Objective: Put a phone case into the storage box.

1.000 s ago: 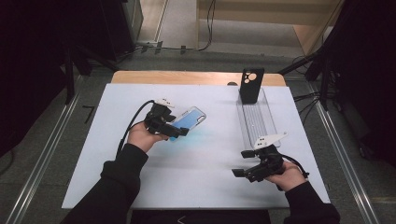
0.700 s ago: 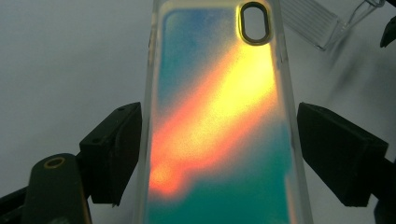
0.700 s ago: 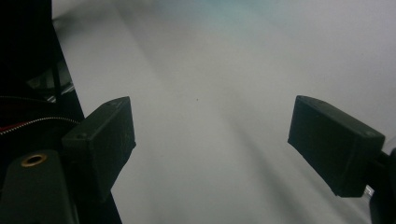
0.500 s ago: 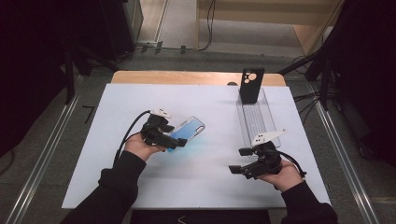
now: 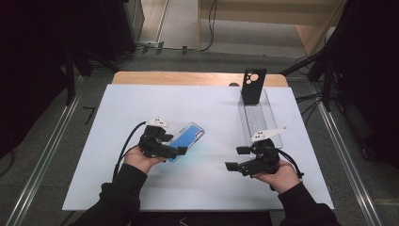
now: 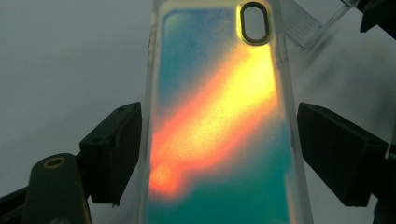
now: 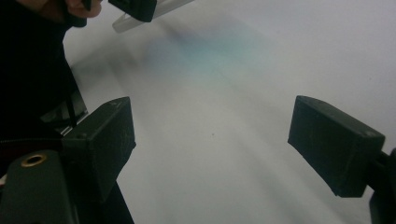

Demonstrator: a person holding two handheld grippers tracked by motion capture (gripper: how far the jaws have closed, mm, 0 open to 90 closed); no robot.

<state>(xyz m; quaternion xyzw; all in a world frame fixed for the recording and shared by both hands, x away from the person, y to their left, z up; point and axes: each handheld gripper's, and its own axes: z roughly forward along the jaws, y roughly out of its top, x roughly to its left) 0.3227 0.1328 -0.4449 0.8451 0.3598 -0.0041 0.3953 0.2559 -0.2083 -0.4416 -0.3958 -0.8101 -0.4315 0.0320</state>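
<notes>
We have carried the iridescent phone case (image 6: 219,126) nearer, left gripper (image 5: 175,151) jaws pinching its edges; right gripper (image 5: 234,160) jaws stay spread, empty.

On the white table (image 5: 141,103), the left gripper (image 5: 181,151) sits left of the middle, with a blue phone case (image 5: 187,139) reaching from it toward the far right corner. The right gripper (image 5: 234,159), held near the front edge on the right side, points left with nothing between its jaws. A clear tray (image 5: 261,120) lies along the right edge, and a black phone case (image 5: 253,85) stands upright at the tray's far end.
</notes>
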